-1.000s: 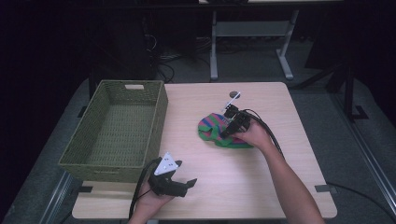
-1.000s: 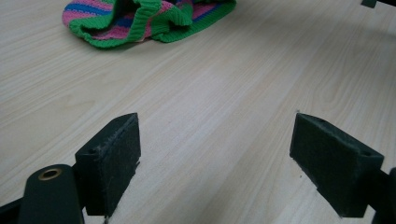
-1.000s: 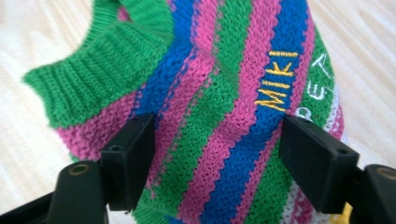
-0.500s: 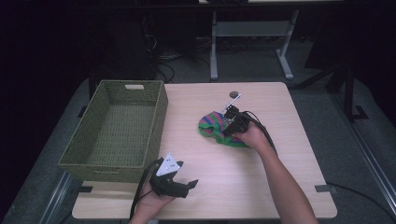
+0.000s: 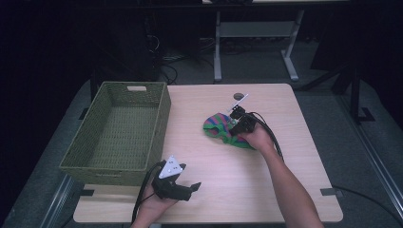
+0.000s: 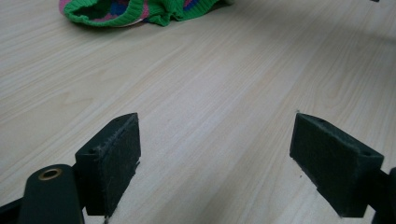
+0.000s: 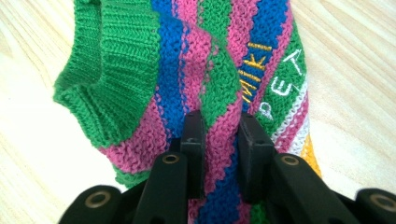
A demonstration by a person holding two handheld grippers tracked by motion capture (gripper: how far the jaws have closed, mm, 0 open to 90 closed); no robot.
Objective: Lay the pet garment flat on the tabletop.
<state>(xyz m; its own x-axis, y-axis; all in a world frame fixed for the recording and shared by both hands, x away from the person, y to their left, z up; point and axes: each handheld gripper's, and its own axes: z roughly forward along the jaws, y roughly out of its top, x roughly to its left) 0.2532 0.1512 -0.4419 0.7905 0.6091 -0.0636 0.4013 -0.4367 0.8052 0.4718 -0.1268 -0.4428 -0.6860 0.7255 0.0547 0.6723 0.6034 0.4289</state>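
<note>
A striped knitted garment (image 5: 222, 129) (green, pink and blue, with yellow and white lettering) is seen lying crumpled on the table (image 5: 285, 190), right of the middle and toward its far side. A fold of the knit (image 7: 219, 116) is pinched between the jaws of the right tongs (image 5: 236, 124), which have just been closing on it. The left tongs (image 5: 190, 189) are held low at the near edge of the table, well apart from the garment, with their jaws spread wide over bare wood. A green woven basket (image 5: 121, 133) is placed at the left side of the table.
</note>
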